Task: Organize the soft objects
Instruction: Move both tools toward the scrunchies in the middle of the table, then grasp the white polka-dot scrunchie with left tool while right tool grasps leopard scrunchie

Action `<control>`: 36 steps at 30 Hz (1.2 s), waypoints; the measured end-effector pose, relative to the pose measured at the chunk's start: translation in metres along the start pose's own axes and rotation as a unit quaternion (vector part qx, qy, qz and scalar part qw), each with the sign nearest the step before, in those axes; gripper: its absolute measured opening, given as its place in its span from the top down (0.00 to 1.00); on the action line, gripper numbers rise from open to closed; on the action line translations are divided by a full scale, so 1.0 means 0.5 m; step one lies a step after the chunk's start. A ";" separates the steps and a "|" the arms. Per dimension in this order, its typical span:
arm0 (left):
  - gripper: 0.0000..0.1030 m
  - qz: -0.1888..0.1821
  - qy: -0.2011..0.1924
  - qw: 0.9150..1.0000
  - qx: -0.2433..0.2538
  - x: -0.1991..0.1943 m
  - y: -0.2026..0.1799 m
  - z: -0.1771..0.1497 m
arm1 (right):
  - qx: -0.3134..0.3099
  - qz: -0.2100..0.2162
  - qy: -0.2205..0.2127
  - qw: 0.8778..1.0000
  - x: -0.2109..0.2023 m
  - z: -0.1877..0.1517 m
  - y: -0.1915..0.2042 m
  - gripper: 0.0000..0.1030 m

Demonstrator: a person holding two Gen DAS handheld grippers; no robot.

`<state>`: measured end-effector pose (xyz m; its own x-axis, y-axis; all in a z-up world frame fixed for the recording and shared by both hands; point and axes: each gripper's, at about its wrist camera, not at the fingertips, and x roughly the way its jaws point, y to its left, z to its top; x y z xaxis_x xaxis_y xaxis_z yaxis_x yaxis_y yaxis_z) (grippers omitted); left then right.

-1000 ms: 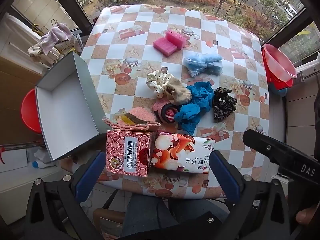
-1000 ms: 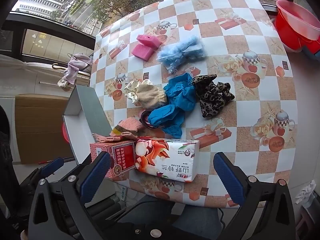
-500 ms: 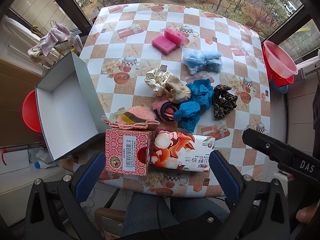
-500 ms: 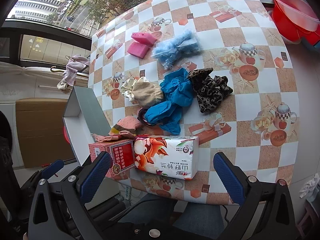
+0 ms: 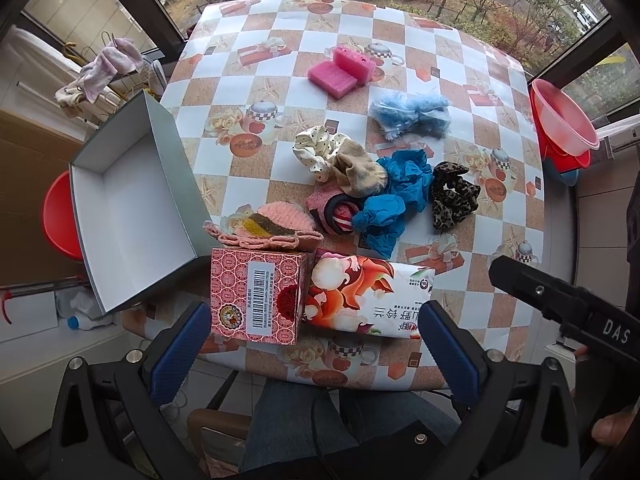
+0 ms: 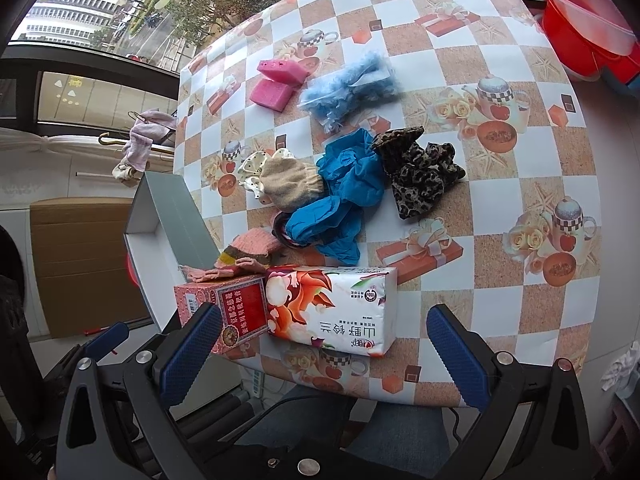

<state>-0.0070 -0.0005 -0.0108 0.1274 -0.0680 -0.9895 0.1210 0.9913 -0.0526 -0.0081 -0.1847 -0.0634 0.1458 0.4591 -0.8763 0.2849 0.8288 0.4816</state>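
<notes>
Soft things lie in a heap mid-table: blue crumpled cloths, a leopard scrunchie, a beige sock, a cream dotted scrunchie, a pink knitted hat, a fluffy light-blue piece and pink sponges. An open grey box hangs over the left table edge. My left gripper and right gripper are open and empty, above the near edge.
A red patterned carton and a tissue pack stand at the near edge. Red basins sit off the right side. A red stool is left of the box. The table has a checked cloth.
Both grippers have pulled back and up slightly, so the table looks smaller and farther. Nothing on the table has moved.
</notes>
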 end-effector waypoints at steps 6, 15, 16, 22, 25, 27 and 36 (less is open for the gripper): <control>0.00 -0.019 0.007 1.000 0.002 0.005 -0.002 0.005 | 0.012 0.001 0.004 1.000 0.009 -0.007 -0.010 0.00; 0.00 -0.023 0.023 0.999 0.001 0.028 -0.004 0.012 | 0.032 0.002 0.015 0.999 0.014 0.001 -0.030 0.00; 0.00 -0.023 0.024 0.999 0.002 0.030 -0.005 0.013 | 0.035 0.001 0.015 0.999 0.015 0.001 -0.035 0.00; 0.00 -0.027 0.032 0.999 0.005 0.048 0.000 0.027 | 0.063 -0.007 0.014 0.998 0.018 0.004 -0.063 0.00; 0.00 -0.026 0.040 0.999 0.007 0.068 0.010 0.044 | 0.082 -0.010 0.015 0.996 0.023 0.005 -0.080 0.00; 0.00 -0.029 0.055 0.998 0.009 0.085 0.017 0.059 | 0.094 -0.016 0.016 0.995 0.029 0.007 -0.090 0.00; 0.00 -0.020 0.081 0.996 0.036 0.174 0.022 0.172 | 0.147 -0.042 0.020 0.988 0.072 0.019 -0.145 0.00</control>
<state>0.0901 -0.0052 -0.0859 -0.0392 -0.0834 -0.9957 0.1929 0.9771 -0.0894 -0.0148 -0.2314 -0.1300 0.0747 0.4105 -0.9088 0.5579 0.7382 0.3793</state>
